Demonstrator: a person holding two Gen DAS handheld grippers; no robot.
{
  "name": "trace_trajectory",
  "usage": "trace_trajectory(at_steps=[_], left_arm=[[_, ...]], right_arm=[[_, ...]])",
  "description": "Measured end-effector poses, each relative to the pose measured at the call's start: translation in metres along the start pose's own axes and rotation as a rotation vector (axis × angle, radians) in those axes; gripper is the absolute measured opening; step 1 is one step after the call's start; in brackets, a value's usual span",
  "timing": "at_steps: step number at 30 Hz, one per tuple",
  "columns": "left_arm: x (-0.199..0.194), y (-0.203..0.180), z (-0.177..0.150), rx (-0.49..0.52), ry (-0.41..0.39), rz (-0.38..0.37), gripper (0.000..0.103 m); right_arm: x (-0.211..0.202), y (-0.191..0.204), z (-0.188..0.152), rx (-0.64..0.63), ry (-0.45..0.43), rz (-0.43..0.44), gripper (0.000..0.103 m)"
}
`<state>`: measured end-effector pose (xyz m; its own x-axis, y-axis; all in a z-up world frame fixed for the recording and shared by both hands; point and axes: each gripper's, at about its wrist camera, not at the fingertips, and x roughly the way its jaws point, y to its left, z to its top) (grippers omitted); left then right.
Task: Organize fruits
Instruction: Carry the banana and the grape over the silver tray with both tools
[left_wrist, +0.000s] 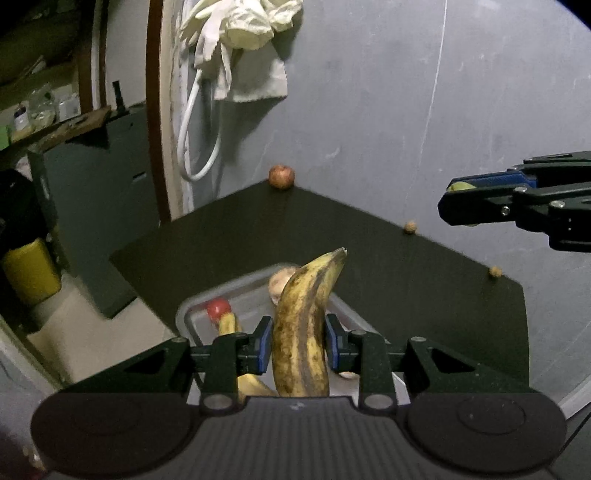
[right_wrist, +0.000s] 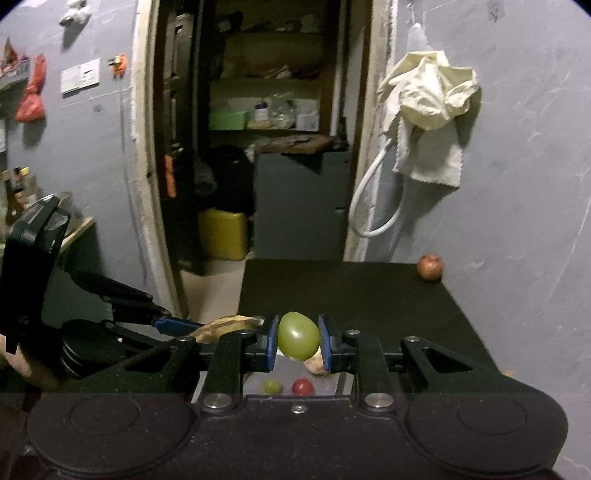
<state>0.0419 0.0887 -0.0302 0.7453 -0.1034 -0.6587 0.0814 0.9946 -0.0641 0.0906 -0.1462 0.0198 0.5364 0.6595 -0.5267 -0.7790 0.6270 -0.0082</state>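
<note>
Both tongs grip fruit: left gripper (left_wrist: 299, 341) clamps a banana (left_wrist: 303, 332); only the right gripper's (right_wrist: 298, 341) view shows its green fruit (right_wrist: 298, 335) whole.

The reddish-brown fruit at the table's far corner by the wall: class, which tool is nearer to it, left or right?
Probably the right tool, though it's close. Holding a green fruit, it is farther along the table toward the reddish-brown fruit than the left tool, which holds a banana over the bin.

Your bench (left_wrist: 406, 280) is dark-topped, set vs the grey wall. On it: a clear plastic bin (left_wrist: 186, 314) near the front edge, a reddish-brown round fruit (left_wrist: 281, 177) at the far corner, and 2 small brown bits (left_wrist: 410, 227) along the wall-side edge, well apart.
</note>
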Motion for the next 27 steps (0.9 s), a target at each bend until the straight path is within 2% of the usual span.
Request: trace_trajectory(at_steps=[7,14,19,27], left_arm=[[0.005,-0.023,-0.032,-0.037,0.082,0.044,0.031],[0.035,-0.031,-0.058,-0.027,0.178,0.047,0.031],[0.067,-0.028,-0.062,0.016,0.215,0.045,0.031],[0.102,-0.011,-0.057,0.069,0.226,0.097,0.031]], right_arm=[[0.004,-0.012,-0.038,0.009,0.071,0.072,0.024],[0.020,-0.022,-0.074,0.050,0.149,0.090,0.024],[0.040,-0.026,-0.097,0.081,0.195,0.079,0.024],[0.079,-0.014,-0.115,0.083,0.247,0.098,0.024]])
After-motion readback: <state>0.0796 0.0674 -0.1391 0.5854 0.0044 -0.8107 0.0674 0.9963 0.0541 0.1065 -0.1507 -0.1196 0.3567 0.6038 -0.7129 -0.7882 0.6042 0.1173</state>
